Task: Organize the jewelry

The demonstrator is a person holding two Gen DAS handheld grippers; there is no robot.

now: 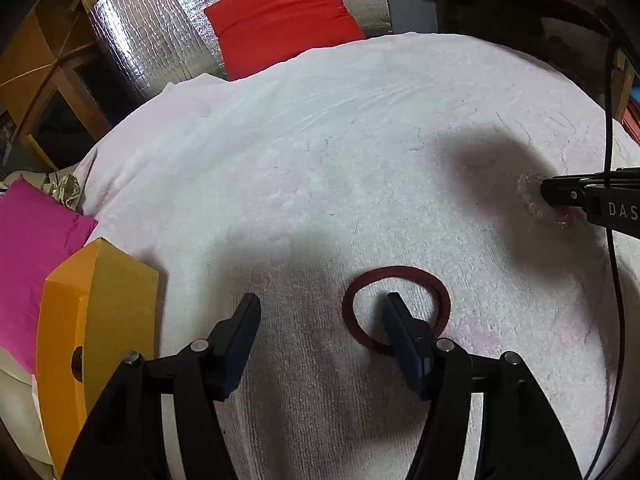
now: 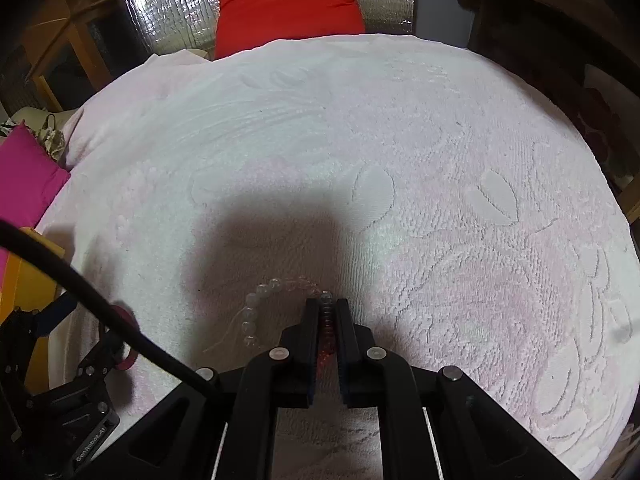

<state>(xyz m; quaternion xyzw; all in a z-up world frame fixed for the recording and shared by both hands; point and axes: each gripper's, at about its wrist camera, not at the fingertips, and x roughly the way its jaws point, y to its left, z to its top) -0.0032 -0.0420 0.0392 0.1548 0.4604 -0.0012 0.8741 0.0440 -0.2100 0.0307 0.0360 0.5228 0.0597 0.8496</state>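
- The left gripper [image 1: 320,312] is spread wide apart and grasps nothing; its right finger [image 1: 404,332] reaches inside the dark red ribbed ring-shaped hair band [image 1: 440,300], while its left finger stands outside the ring on bare cloth.
- That hair band lies flat on the white textured towel-like cloth [image 1: 320,140] that covers the tabletop, near the near edge, a little right of the middle in the left wrist view. In the right wrist view a part of it [image 2: 127,354] shows at the lower left, beside the left gripper's frame.
- The right gripper [image 2: 326,308] is clenched on the bracelet of clear round beads with a stretch of red beads [image 2: 256,308]: the red beads sit pinched between the two fingers, and the clear beads curve out to the left and rest on the cloth. A thin loose thread trails from the clear beads.
- In the left wrist view the right gripper [image 1: 546,194] comes in from the right edge of the tabletop, with the bracelet's clear beads [image 1: 528,196] at its tip.
- A black cable [image 2: 100,300] crosses the lower left of the right wrist view.
- An orange-yellow cardboard box [image 1: 100,320] stands at the left edge of the tabletop, near the left gripper.
- A magenta cushion [image 1: 32,264] lies beyond the box, off the left edge.
- A red cushion [image 1: 280,20] leans against silver quilted foil sheeting [image 1: 152,40] past the far edge of the tabletop.
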